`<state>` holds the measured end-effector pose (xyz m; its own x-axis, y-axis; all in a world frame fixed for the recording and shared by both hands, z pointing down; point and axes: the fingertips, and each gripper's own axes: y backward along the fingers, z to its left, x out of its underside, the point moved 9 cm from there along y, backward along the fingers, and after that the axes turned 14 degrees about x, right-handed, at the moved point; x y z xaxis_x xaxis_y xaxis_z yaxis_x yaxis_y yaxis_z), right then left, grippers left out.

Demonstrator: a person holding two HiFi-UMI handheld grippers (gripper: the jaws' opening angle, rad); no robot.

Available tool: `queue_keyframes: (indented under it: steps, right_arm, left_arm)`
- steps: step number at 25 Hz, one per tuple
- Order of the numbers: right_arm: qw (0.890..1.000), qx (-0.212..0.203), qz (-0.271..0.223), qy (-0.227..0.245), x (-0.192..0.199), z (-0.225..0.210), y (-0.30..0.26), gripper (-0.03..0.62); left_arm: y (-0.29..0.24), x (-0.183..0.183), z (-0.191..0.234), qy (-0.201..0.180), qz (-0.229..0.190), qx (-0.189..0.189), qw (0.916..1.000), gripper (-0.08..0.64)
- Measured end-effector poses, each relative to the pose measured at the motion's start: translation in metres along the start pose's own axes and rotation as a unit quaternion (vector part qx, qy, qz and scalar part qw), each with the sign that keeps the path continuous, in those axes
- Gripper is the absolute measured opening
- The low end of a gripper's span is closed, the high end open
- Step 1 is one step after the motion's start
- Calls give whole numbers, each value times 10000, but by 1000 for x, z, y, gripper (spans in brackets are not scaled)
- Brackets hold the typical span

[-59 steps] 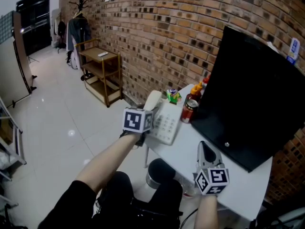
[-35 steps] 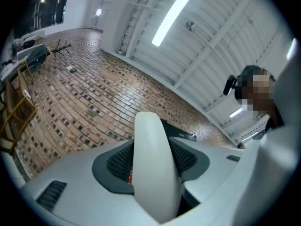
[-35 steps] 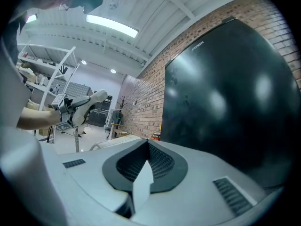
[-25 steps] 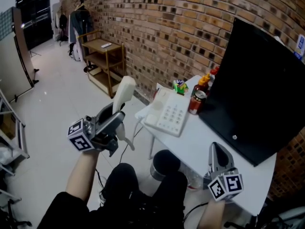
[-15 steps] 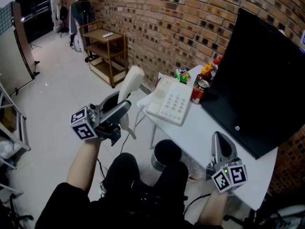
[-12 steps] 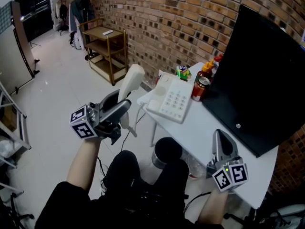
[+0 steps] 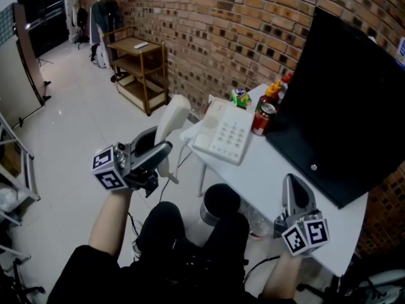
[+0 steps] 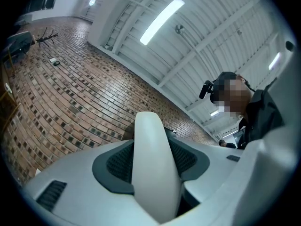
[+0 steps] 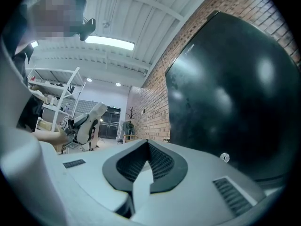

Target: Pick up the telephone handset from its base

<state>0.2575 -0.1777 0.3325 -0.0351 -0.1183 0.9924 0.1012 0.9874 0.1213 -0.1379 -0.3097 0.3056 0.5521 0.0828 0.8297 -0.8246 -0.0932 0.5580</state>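
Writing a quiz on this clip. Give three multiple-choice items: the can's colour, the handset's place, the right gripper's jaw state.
1. The can beside the base is
A. red
B. blue
C. green
2. The handset is
A. on the base
B. held up by the left gripper
C. lying against the can
3. The right gripper's jaws are
A. together, empty
B. wide apart
C. shut on the can
A: head view shows red. B: the pads clamp it. A: its view shows jaws meeting, nothing between.

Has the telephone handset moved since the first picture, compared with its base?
Yes. The handset, held in the left gripper, has left the base and is now to its left, beyond the table edge.
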Motion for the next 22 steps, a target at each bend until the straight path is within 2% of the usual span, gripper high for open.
queue_keyframes:
  steps: [8, 22]
  right_arm:
    - [9998, -58, 60, 183, 1, 3, 4, 5]
    - [9999, 19, 78, 114, 3, -1, 6, 5]
  left_arm:
    - [5, -2, -1, 38, -169, -29, 9998, 225]
    - [4, 6, 3, 220, -215, -4, 9995, 225]
